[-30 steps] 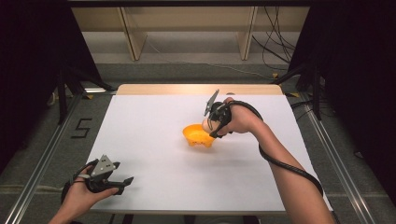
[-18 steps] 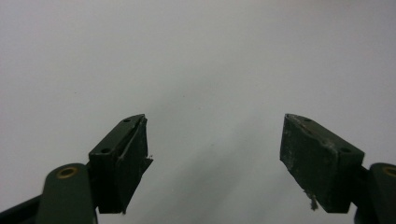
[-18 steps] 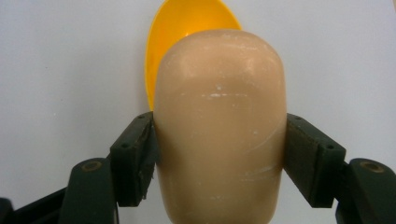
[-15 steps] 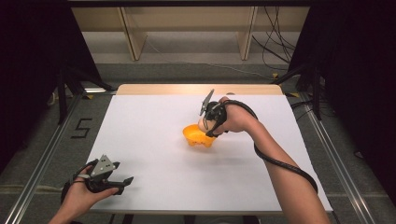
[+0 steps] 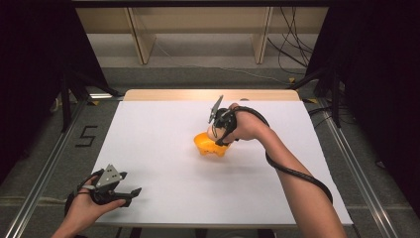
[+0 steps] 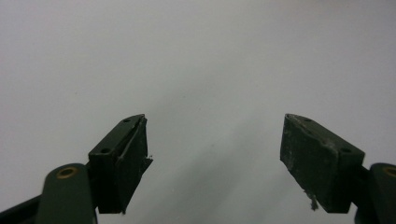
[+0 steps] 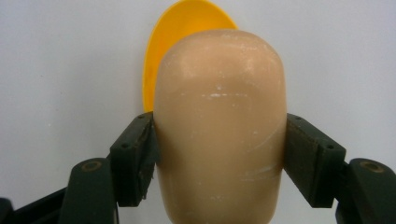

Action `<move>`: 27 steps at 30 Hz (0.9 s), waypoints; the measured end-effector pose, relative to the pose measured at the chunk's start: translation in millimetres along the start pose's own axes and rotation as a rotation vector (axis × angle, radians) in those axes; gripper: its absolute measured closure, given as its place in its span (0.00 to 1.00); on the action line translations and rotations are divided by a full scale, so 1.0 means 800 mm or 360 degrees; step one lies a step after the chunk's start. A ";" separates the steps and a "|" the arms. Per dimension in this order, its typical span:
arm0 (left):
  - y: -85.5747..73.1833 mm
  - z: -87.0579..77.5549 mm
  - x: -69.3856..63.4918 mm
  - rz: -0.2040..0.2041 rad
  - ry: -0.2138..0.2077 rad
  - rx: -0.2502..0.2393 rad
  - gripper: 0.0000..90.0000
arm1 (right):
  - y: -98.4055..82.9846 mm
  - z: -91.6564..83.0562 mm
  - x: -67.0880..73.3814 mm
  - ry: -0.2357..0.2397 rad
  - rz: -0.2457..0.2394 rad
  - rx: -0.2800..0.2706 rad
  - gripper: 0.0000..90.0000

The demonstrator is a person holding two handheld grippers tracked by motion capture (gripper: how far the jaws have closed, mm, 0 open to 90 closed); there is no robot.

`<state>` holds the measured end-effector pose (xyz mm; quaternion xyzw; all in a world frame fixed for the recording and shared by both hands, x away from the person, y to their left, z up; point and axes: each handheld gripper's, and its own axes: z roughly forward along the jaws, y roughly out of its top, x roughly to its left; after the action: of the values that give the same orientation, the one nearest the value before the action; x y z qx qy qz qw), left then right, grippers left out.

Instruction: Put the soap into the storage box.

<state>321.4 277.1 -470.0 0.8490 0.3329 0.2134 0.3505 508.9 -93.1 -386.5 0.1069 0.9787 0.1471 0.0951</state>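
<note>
An orange bowl [image 5: 210,145] sits near the middle of the white table [image 5: 163,144]. My right gripper [image 5: 214,135] hangs just over its right rim, shut on a smooth tan egg-shaped object [image 7: 219,121]. In the right gripper view both jaws press the tan object's sides, and the orange bowl [image 7: 161,51] shows behind it. My left gripper [image 5: 130,194] rests low at the table's front left corner, held in a hand. In the left gripper view its jaws stand wide apart over bare white surface, and the left gripper [image 6: 215,158] is open with nothing between them.
A wooden strip [image 5: 208,94] runs along the table's far edge. Shelving legs [image 5: 141,37] and cables [image 5: 292,29] lie on the floor beyond. Metal rails [image 5: 44,168] flank the table on both sides.
My right gripper has shifted slightly left and down with the tan object, closer over the orange bowl. The left gripper has stayed put.
</note>
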 end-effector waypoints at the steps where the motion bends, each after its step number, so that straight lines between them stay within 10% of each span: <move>1: 0.000 0.000 0.000 -0.0004 -0.0007 -0.0001 0.26 | 0.001 0.000 0.001 0.0001 0.0013 -0.0003 0.37; 27: 0.000 0.000 0.000 0.0005 0.0008 -0.0001 0.26 | 0.019 0.018 0.004 0.0048 -0.0017 0.0016 0.37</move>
<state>321.0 277.2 -470.0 0.8489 0.3324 0.2160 0.3495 511.6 -74.6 -395.8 0.0999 0.9813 0.1434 0.0806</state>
